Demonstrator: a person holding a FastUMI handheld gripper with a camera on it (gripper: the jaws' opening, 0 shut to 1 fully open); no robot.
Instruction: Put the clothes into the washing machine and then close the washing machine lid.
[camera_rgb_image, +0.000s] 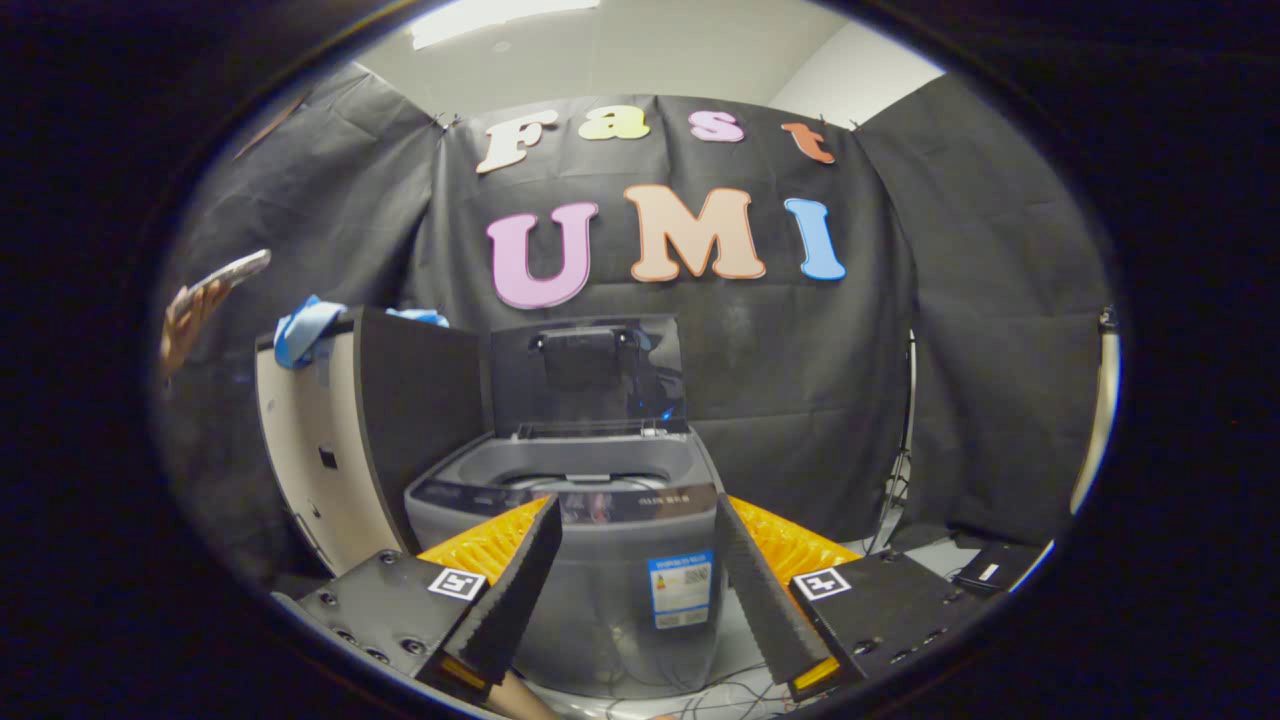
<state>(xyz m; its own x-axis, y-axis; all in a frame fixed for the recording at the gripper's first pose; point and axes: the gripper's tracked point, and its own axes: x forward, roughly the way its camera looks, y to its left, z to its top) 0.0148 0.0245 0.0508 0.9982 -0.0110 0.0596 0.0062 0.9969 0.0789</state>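
The gripper (637, 520) has its two fingers spread wide and nothing is between them. Straight ahead, seen through the gap of the fingers, stands the washing machine (590, 560), a grey top-loading one. Its lid (585, 375) is up and leans back toward the booth wall, so the drum opening (585, 480) faces upward and is free.

The clothes lie not ahead but to the left of the gripper: a blue cloth (305, 330) hangs over the top edge of a panel (330, 440) that stands just beside the machine, higher than the drum. I judge the coming move must turn left and up to reach this cloth, and only after that come back across to the opening. The cloth drapes downward, so its long direction is roughly vertical. A hand (190, 320) with a phone (232, 270) is further left
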